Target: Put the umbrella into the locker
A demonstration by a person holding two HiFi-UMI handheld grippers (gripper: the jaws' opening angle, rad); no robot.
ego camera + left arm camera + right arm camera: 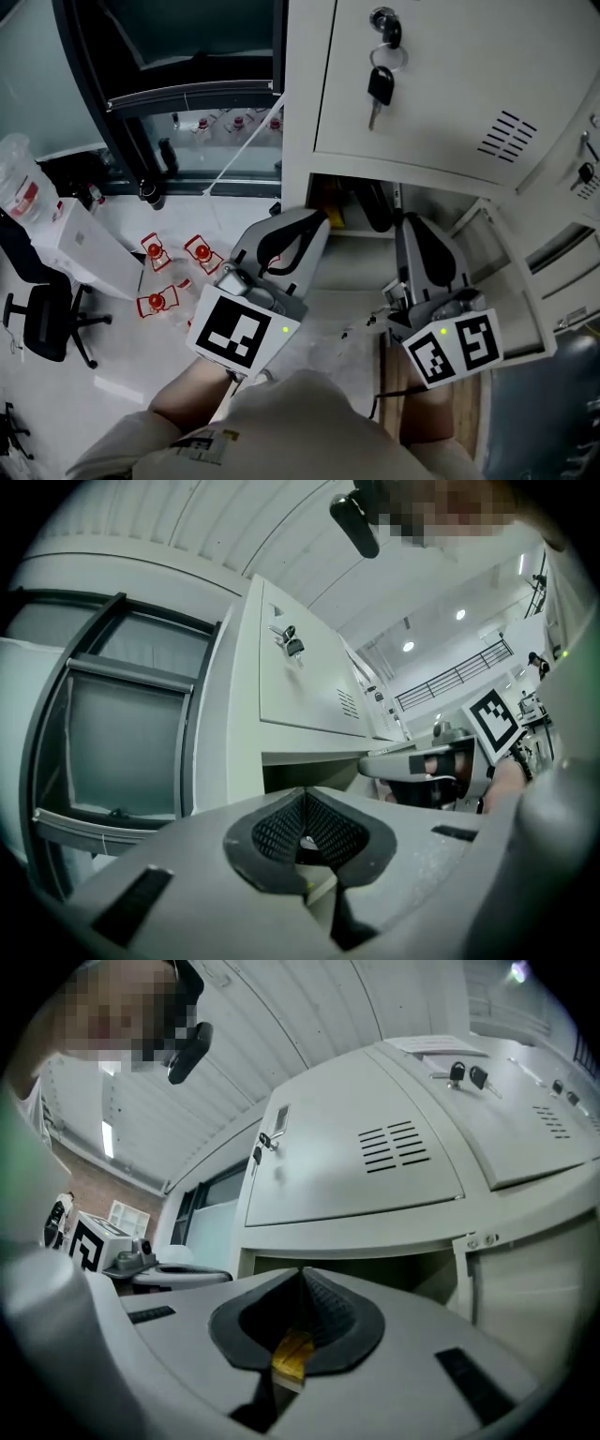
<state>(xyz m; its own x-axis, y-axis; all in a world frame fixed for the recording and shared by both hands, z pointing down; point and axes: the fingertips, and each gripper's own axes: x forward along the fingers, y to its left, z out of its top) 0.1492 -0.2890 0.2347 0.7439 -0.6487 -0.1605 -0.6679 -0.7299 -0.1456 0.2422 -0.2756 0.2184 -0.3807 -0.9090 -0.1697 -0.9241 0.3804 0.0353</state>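
- Jaws pressed together on my left gripper and on my right gripper; a yellow scrap shows in the right pair's gap.
- Straight ahead, past the open locker's front edge, lies a dark shape, likely the umbrella. It seemingly runs inward, nearer my right gripper.

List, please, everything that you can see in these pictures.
White metal lockers: several, white, right; one lower compartment open.
Silver key with black fob: one, in the upper door's lock.
Dark umbrella-like object: one, inside the open compartment.
Small yellow item: one, left of it.
Red-capped clear bottles: at least three, floor left.
White rectangular box: one, floor left.
Black office chair: one, far left.
Left gripper: pale grey, jaws together, at the compartment.
Right gripper: pale grey, jaws together, at the compartment.
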